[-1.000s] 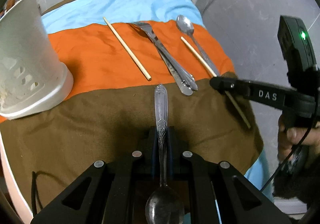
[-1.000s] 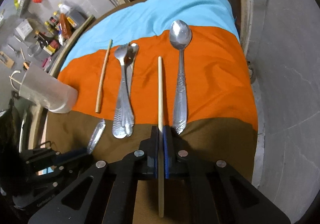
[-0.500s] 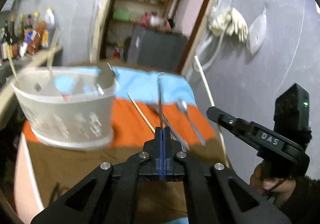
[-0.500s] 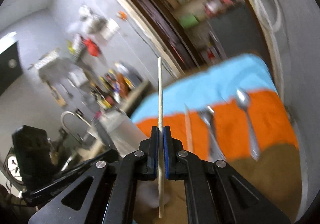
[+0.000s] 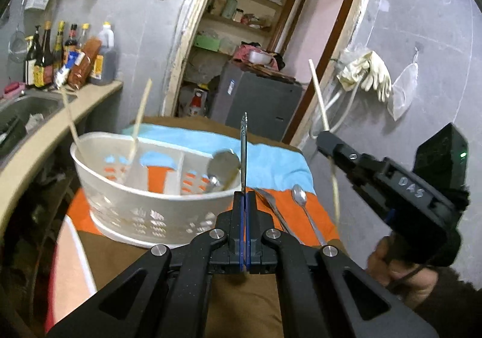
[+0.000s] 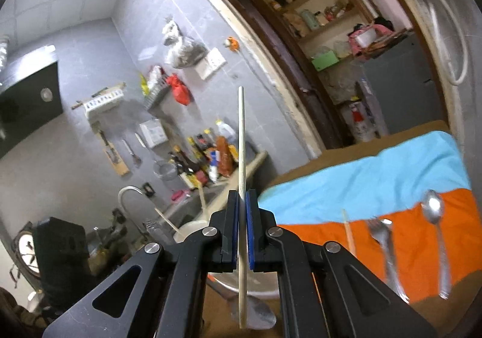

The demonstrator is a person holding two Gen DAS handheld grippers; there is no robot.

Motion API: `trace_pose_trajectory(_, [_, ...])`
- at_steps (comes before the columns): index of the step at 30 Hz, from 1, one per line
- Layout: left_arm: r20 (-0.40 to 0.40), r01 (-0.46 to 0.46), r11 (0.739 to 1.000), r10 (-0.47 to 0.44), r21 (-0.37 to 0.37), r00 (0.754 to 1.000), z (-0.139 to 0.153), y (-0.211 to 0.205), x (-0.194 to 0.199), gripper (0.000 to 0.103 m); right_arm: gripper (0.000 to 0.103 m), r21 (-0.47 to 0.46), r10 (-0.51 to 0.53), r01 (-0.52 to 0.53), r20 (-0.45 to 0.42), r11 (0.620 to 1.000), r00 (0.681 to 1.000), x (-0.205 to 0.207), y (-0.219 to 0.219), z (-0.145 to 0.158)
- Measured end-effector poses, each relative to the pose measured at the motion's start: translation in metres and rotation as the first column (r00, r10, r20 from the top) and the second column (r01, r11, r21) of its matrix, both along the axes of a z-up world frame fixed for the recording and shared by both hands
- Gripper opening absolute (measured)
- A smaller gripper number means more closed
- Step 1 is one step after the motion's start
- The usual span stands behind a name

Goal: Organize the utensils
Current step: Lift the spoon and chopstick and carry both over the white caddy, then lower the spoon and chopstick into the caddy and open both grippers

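Observation:
My left gripper (image 5: pixel 244 202) is shut on a metal spoon (image 5: pixel 244 154), handle pointing up, lifted just right of the white utensil basket (image 5: pixel 150 211). The basket holds two chopsticks (image 5: pixel 140 121) and a spoon (image 5: pixel 224 161). My right gripper (image 6: pixel 242 202) is shut on a wooden chopstick (image 6: pixel 241 145) held upright; it also shows in the left wrist view (image 5: pixel 327 142). On the orange cloth lie a chopstick (image 6: pixel 348 232), a fork (image 6: pixel 384 244) and a spoon (image 6: pixel 436 229).
The table (image 5: pixel 241 307) has brown, orange and blue cloths. A counter (image 5: pixel 45 133) with a sink and several bottles (image 5: pixel 66 57) runs along the left. A doorway with shelves (image 5: pixel 250 21) and a grey cabinet (image 5: pixel 259 99) stand behind the table.
Both grippers lifted off the table with their utensils and tilted upward. The left gripper with the spoon moved toward the basket; the right one carried the chopstick up and left.

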State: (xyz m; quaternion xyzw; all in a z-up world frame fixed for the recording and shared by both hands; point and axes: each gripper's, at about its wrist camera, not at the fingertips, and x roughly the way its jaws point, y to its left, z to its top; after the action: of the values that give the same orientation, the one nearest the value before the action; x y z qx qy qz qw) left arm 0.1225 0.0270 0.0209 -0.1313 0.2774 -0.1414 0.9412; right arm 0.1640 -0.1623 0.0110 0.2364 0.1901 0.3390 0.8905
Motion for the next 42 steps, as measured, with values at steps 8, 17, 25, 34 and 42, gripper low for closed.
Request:
trace_pose_trajectory(8, [0.062,-0.098,0.995,0.096,0.030,0.993,0.055,0.047,0.006,0.000,0.003,0.142,0.002,-0.016,0.098,0.990,0.995,0.030,0.039,0.009])
trace_pose_trajectory(17, [0.084,-0.232,0.970,0.226,0.078,0.971,0.058,0.104,0.032,0.000,0.003,0.030,-0.050,0.046,0.179,0.999,0.983,0.039,0.090,-0.001])
trace_pose_trajectory(25, [0.052,-0.227,0.964,0.222,0.137,0.974,0.026,0.106,0.050,0.000,0.003,-0.060,-0.131,0.143,0.173,0.988,0.976,0.042,0.113,-0.029])
trace_pose_trajectory(34, [0.033,-0.209,0.957,0.206,0.202,0.978,-0.008,0.094,0.062,0.000,0.003,-0.111,-0.159,0.188,0.226,0.976,0.961,0.034,0.119,-0.042])
trace_pose_trajectory(42, [0.011,-0.187,0.960,0.189,0.209,0.982,-0.020,0.089,0.067,0.000,0.003,-0.138,-0.155,0.194,0.251,0.971,0.956,0.027,0.122,-0.043])
